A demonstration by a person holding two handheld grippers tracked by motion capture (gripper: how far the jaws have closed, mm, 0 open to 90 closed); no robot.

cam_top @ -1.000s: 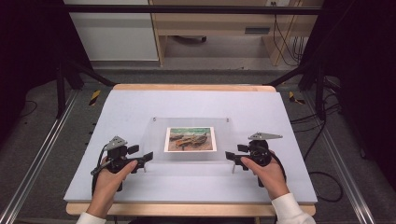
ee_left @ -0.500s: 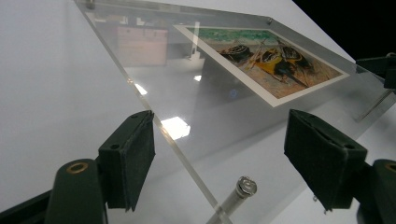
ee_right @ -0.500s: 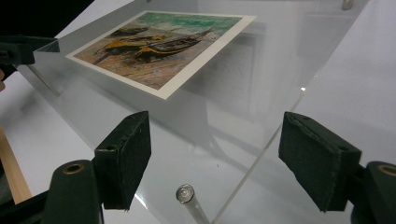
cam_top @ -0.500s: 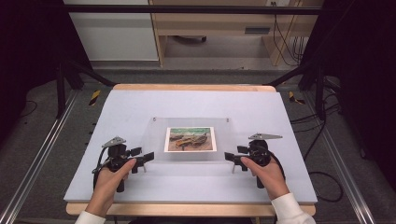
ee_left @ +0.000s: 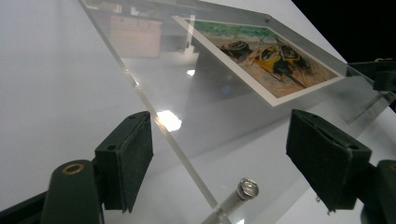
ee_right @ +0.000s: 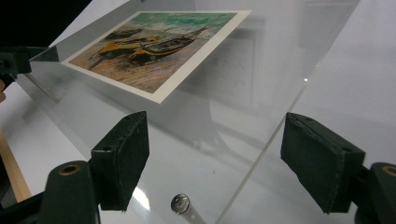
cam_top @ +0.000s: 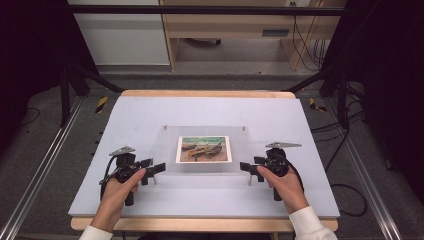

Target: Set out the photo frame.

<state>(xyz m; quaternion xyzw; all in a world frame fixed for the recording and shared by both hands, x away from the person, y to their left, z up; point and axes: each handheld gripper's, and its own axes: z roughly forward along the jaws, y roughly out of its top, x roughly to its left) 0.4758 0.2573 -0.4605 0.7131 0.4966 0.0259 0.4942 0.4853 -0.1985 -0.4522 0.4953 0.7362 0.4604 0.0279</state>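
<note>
Fingers (ee_left: 133, 158) of our left gripper (cam_top: 154, 170) stand wide at the near left corner of the clear acrylic frame (cam_top: 170, 150), which lies mid-bench (cam_top: 150, 110) holding a boat picture (cam_top: 204, 149). Our right gripper (cam_top: 246, 167) has just been opening, spread at the near right corner, nothing pressed. If we close unevenly, we judge the slick panel could skid or tip off its metal standoff (ee_right: 180, 203).

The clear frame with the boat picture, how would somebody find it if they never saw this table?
Start at the big pale table under the high camera. In its middle lies a flat see-through plate, the clear frame, between the left gripper and the right gripper. It is the one thing you can see through, with a small painting of beached boats inside and little silver pegs at its corners.
</note>
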